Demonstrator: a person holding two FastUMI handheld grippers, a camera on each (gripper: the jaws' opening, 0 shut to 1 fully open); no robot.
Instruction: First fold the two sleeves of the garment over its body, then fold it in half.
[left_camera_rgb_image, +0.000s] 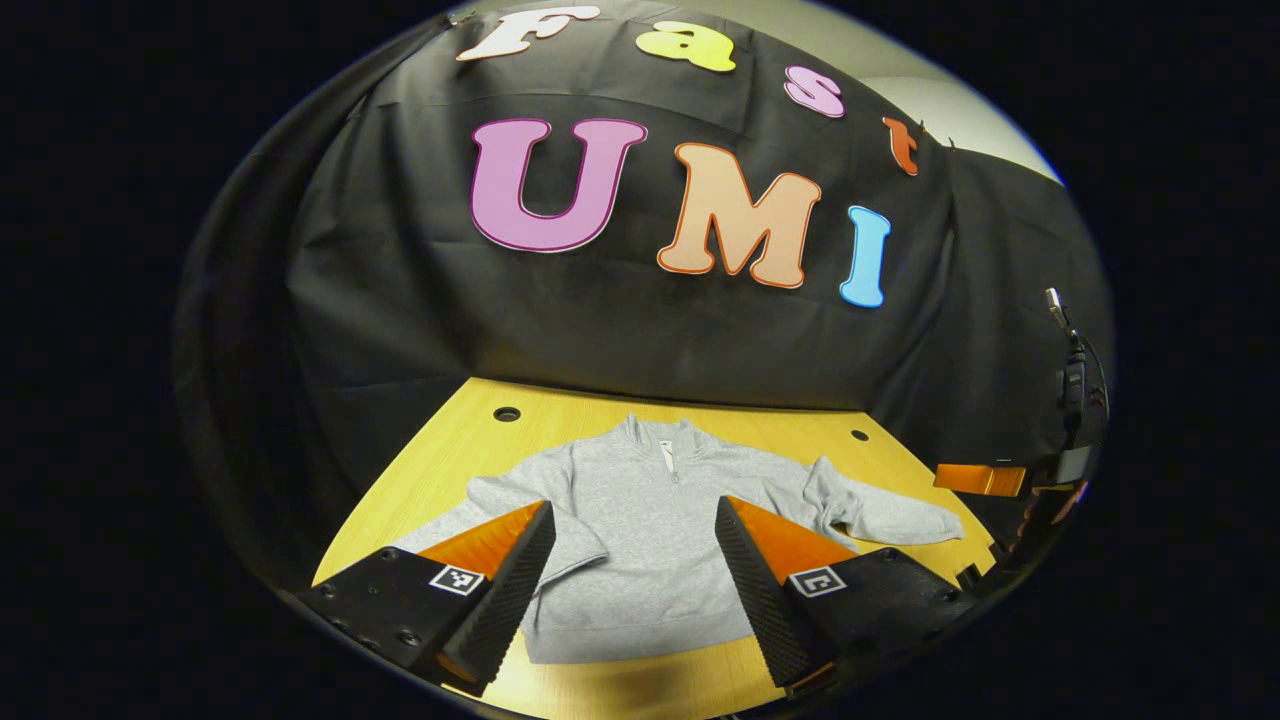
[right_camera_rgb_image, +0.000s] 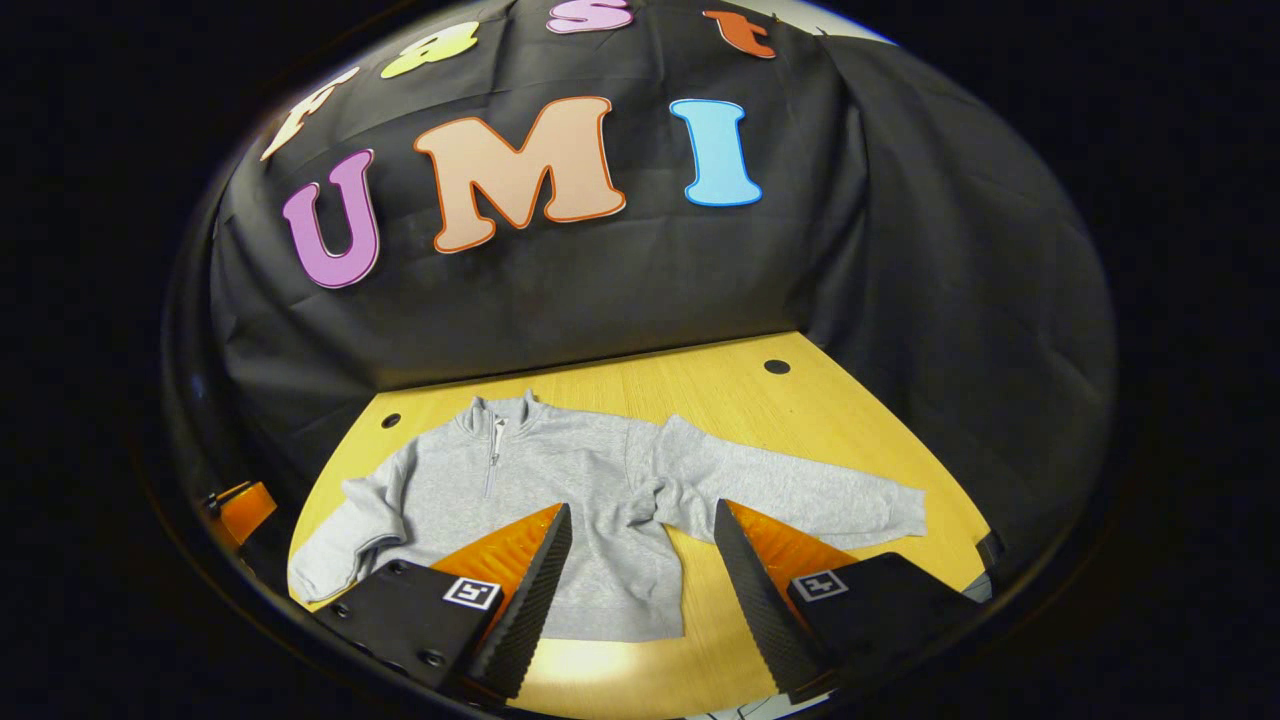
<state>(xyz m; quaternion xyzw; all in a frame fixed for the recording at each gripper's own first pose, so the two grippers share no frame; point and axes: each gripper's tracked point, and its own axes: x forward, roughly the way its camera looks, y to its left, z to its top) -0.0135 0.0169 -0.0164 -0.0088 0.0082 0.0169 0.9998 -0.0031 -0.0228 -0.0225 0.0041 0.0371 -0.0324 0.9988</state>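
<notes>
Your left gripper (left_camera_rgb_image: 635, 520) hangs above the near edge of the table with its jaws spread wide and nothing between them; in the left gripper view its two fingers rise from the bottom of the frame on either side of the grey quarter-zip sweatshirt (left_camera_rgb_image: 650, 530). That soft grey knit garment lies flat and face up on the yellow wooden tabletop (left_camera_rgb_image: 450, 440), in the lower middle of the frame, collar and short zip pointing toward the black cloth wall (left_camera_rgb_image: 400, 300) at the back, hem toward you. Both sleeves are still spread out to the sides, unfolded; the one at the right of the frame (left_camera_rgb_image: 880, 515) bends and wrinkles near the shoulder. At the far right edge of that view you can see an orange and black part of the other device (left_camera_rgb_image: 985, 478), too small to make out clearly. Your right gripper (right_camera_rgb_image: 640, 525) is likewise wide open and holds nothing. In the right gripper view the sweatshirt (right_camera_rgb_image: 560, 480) sits in the lower left and centre of the frame, with one long sleeve (right_camera_rgb_image: 800, 495) stretched toward the right across the bare tabletop (right_camera_rgb_image: 760, 410), and the opposite cuff (right_camera_rgb_image: 320, 570) hanging near the lower left table edge. Two dark round holes (right_camera_rgb_image: 776, 367) mark the table's back corners.
</notes>
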